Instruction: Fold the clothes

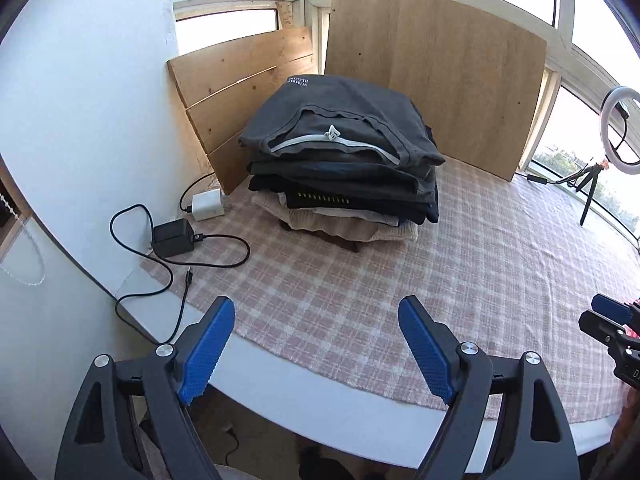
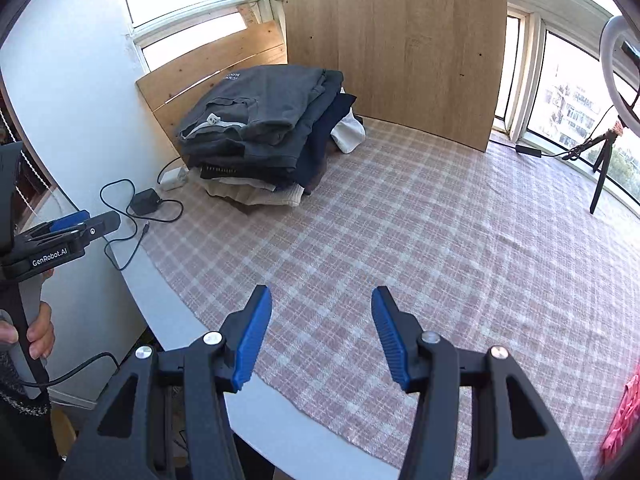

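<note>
Your left gripper (image 1: 316,312) fills the bottom of its wrist view with its blue-padded jaws spread wide and nothing between them, hanging above the near edge of the white table (image 1: 256,368). Your right gripper (image 2: 322,300) sits at the bottom centre of its own view, jaws parted more narrowly and also empty, over the pink-and-white checked cloth (image 2: 420,248) that covers most of the tabletop. At the left edge of the right wrist view, your hand (image 2: 38,330) grips the handle of the left tool. The stack of folded clothes (image 1: 344,152) lies in the upper middle of the left view, well apart from both grippers, with a dark grey garment on top and paler knitwear at the bottom. Behind the stack, wooden boards (image 1: 436,76) lean against the windows. To the left of the stack sit a white charger (image 1: 207,207) and a black adapter (image 1: 174,237) with looping cables. A ring light (image 1: 620,128) on a small tripod stands at the right edge.
</note>
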`<state>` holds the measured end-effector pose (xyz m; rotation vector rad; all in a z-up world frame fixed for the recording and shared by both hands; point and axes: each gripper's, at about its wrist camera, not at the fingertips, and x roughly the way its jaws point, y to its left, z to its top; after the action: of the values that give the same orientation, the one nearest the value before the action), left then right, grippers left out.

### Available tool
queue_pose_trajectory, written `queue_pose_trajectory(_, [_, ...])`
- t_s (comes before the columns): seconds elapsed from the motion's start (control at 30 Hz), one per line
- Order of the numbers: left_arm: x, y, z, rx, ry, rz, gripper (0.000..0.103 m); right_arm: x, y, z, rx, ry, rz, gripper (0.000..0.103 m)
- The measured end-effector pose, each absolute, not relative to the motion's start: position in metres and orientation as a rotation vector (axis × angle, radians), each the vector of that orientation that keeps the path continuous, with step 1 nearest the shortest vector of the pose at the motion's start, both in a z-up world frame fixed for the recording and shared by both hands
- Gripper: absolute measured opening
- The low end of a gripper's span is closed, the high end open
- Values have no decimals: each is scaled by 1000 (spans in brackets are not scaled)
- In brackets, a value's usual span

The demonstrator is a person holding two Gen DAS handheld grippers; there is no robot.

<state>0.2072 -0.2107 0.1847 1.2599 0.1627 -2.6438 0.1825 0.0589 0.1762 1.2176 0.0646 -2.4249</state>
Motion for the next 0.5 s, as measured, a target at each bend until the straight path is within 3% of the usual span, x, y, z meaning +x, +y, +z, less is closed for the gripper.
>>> queue_pose_trajectory(0.5, [263,-172,194,1186,258,-2568,83,213,104,159,1204,84,-2388,51])
